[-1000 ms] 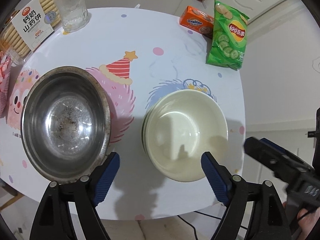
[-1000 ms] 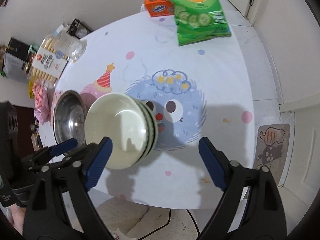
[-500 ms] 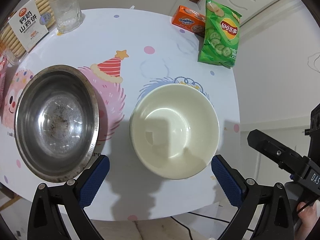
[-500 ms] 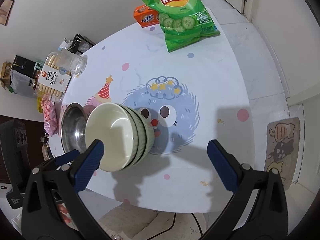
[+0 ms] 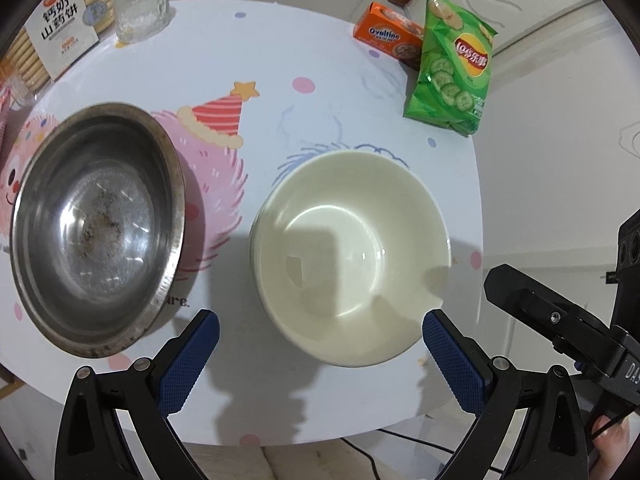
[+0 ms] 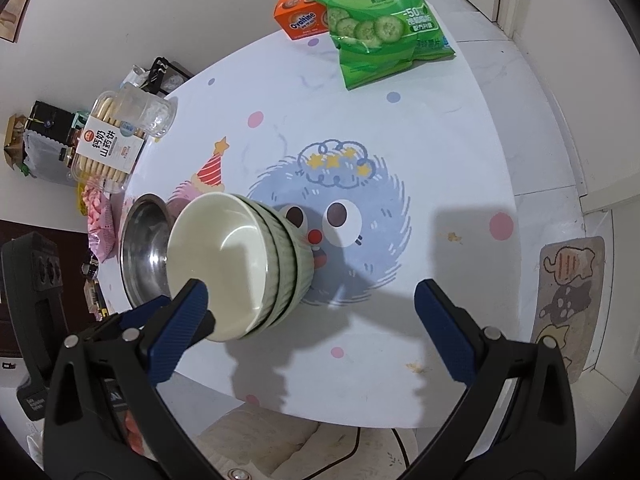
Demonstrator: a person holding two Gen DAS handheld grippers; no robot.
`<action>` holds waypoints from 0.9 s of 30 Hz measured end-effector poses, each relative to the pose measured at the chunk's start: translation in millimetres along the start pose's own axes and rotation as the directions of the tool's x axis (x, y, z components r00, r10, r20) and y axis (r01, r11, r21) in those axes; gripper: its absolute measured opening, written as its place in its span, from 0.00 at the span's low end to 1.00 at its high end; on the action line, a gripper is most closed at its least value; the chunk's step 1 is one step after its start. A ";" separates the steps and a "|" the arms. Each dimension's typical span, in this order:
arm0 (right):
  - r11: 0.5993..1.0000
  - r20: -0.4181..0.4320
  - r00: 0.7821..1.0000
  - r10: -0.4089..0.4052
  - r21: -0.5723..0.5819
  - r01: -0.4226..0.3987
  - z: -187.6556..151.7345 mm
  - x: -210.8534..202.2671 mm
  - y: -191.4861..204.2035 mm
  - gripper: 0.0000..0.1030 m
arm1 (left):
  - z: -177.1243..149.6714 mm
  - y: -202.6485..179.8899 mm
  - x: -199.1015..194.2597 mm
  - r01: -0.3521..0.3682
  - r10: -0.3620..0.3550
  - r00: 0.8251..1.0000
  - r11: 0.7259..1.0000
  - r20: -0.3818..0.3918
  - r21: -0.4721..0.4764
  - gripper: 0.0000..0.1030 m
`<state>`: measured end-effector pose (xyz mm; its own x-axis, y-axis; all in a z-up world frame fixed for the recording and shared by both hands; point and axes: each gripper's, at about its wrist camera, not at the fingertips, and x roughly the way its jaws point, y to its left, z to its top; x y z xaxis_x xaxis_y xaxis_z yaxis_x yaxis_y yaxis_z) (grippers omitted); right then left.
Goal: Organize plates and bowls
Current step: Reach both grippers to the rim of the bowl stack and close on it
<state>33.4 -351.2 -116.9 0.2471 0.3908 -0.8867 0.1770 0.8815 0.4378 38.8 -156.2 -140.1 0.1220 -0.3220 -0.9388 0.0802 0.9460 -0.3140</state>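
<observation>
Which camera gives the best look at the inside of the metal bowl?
The left wrist view: the metal bowl is seen from above, with its whole rim and its speckled bottom. In the right wrist view it sits small at the left, half hidden behind the stacked bowls.

- The steel bowl (image 5: 96, 232) looks like dull, scuffed metal with a stained base.
- The stacked bowls (image 5: 352, 256) look glazed, glossy ceramic.
- The chip bag (image 5: 454, 68) is shiny foil-like plastic.
- The table (image 5: 304, 40) is smooth.

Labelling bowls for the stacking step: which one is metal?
The steel bowl, standing alone with a grimy bottom, left of the stack of pale green ceramic bowls in the left wrist view. The stack is glazed and clean inside.
</observation>
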 end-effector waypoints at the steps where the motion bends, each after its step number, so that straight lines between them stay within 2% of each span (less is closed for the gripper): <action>1: 1.000 -0.008 1.000 0.000 0.000 0.000 0.1 3.1 0.7 1.00 | -0.5 -0.2 2.3 -0.003 0.003 1.000 1.000 -0.003 -0.002 1.00; 9: 1.000 -0.055 0.998 0.015 -0.026 -0.017 3.6 23.6 13.1 1.00 | 0.0 3.8 14.2 -0.008 0.008 1.000 0.999 -0.021 -0.039 1.00; 12: 1.000 -0.084 0.996 -0.005 -0.002 0.005 8.8 30.5 12.5 1.00 | 1.4 4.8 16.5 0.027 -0.029 0.999 0.998 -0.021 -0.058 1.00; 14: 0.999 -0.093 0.995 0.033 0.019 -0.032 12.0 34.3 11.0 1.00 | 2.9 7.5 16.4 0.026 -0.027 0.999 0.996 -0.017 -0.081 1.00; 16: 0.998 -0.100 0.993 0.060 0.038 -0.056 15.2 38.3 10.3 0.96 | 4.6 9.8 16.5 0.013 -0.014 1.000 0.996 -0.013 -0.093 0.99; 19: 0.998 -0.110 0.992 0.056 0.048 -0.051 17.7 42.6 11.3 0.86 | 6.4 13.7 19.4 0.042 -0.045 0.999 0.992 -0.024 -0.117 0.95; 21: 0.998 -0.125 0.991 0.055 0.045 -0.050 18.6 46.2 12.5 0.69 | 7.5 13.8 21.8 0.027 -0.032 0.999 0.993 -0.033 -0.119 0.89; 23: 0.997 -0.128 0.990 0.060 0.047 -0.055 19.4 47.8 13.0 0.63 | 9.5 14.1 24.0 0.030 -0.035 0.999 0.992 -0.041 -0.124 0.87; 27: 0.999 -0.123 0.992 0.027 0.040 -0.022 21.4 47.4 15.7 0.63 | 13.3 17.3 25.3 0.046 -0.053 0.997 0.989 -0.046 -0.142 0.80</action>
<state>68.3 -324.5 -148.8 0.1330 0.4441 -0.8861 0.2097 0.8612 0.4630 56.4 -148.5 -167.5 0.0715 -0.3700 -0.9263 -0.0554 0.9258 -0.3740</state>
